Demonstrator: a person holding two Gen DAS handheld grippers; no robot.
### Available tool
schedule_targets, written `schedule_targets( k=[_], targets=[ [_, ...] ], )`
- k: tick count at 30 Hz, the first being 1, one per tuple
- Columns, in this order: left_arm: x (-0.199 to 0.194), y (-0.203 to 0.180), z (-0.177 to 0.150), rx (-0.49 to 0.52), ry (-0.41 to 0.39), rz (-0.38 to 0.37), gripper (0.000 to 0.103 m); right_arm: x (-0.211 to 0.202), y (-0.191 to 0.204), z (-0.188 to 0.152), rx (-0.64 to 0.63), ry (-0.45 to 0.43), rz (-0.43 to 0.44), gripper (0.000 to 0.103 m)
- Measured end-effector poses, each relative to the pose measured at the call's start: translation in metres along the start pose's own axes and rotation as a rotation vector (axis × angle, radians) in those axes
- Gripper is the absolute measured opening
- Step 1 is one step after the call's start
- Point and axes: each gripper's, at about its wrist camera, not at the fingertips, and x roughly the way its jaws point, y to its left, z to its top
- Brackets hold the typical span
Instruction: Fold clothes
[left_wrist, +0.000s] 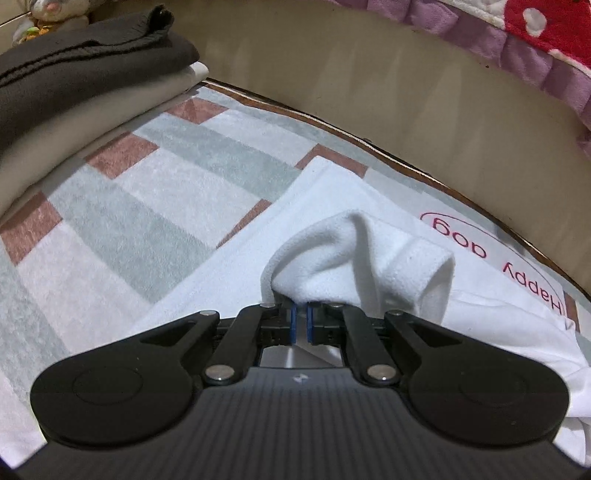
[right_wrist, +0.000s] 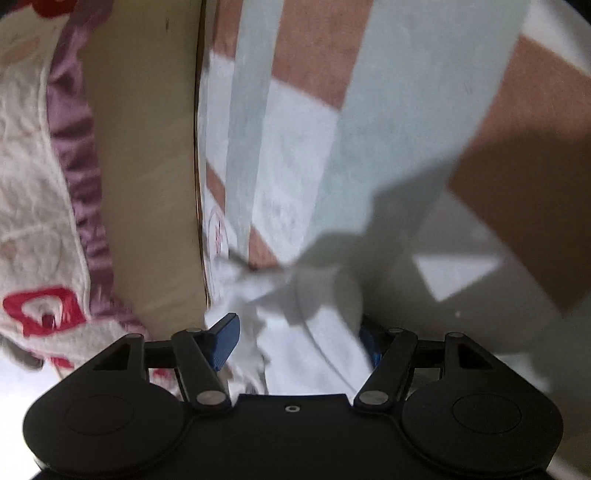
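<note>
Fingers, left gripper (left_wrist: 300, 322): pinched on white garment (left_wrist: 343, 251).
Fingers, right gripper (right_wrist: 301, 341): wide, straddling cloth.
Print, right of frame (left_wrist: 517, 258): "Happy dog".

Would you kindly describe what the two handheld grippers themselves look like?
Both the left gripper and right gripper are matte black, with round side lobes, silver pivot pins, linkage arms and blue ribbed finger pads. The left's ribbed body bears a small lightning mark.

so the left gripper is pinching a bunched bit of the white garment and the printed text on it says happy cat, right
Not quite: the print reads "Happy dog", upside down in the left wrist view. The rest holds: the left gripper is shut on a bunched bit of the white garment.
</note>
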Motion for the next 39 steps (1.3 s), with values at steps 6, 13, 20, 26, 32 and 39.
schedule_targets(
  k=[6,13,20,26,32,39],
  targets=[
    [-0.005,0.000,0.008,0.036,-0.028,-0.025,0.004,-0.008,0.001,0.005,0.038,-0.070,0.179,0.068],
    [-0.022,-0.022,0.018,0.138,-0.095,-0.046,0.005,-0.038,0.028,0.003,-0.176,-0.248,0.256,0.003],
    [-0.039,-0.045,0.056,0.152,-0.186,-0.052,0.004,-0.069,0.040,-0.005,-0.239,-0.249,0.043,0.025],
    [-0.039,-0.017,0.044,0.103,-0.232,0.133,0.006,-0.056,0.019,-0.002,-0.123,-0.120,-0.068,0.062],
    [-0.024,0.009,0.022,0.066,-0.097,0.144,0.007,-0.039,0.005,-0.008,-0.107,-0.001,-0.050,0.062],
    [-0.022,0.019,0.001,0.025,-0.009,0.113,0.008,-0.041,0.021,-0.014,-0.186,0.030,0.016,0.063]
  ],
)
